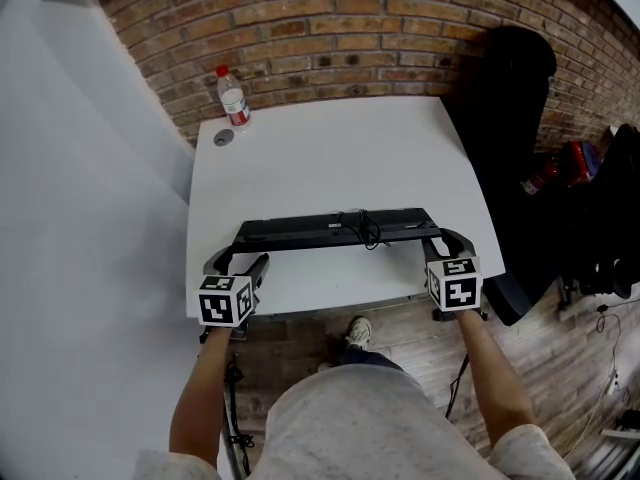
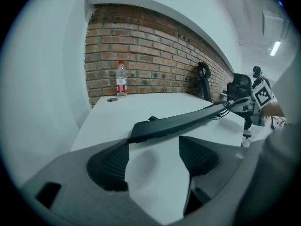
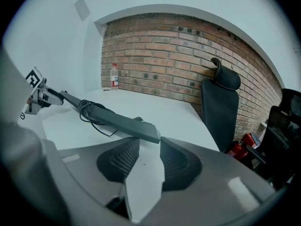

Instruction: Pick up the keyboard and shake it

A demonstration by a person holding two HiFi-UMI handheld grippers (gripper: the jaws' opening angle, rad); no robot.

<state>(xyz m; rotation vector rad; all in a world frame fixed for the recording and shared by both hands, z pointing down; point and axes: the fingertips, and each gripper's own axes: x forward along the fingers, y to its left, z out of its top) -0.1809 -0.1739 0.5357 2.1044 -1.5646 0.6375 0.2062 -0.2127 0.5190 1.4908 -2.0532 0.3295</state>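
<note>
A long black keyboard lies across the near part of the white table, with a coiled black cable at its middle. My left gripper is at its left end. In the left gripper view the jaws stand wide apart and the keyboard starts just past the tips of the left gripper. My right gripper is at the right end. There the keyboard ends right at the tips of the right gripper, whose jaws leave a narrower gap; no pad presses on it.
A plastic water bottle stands at the table's far left corner beside a round grommet. A black office chair stands to the right of the table against the brick wall. A red extinguisher sits on the floor further right.
</note>
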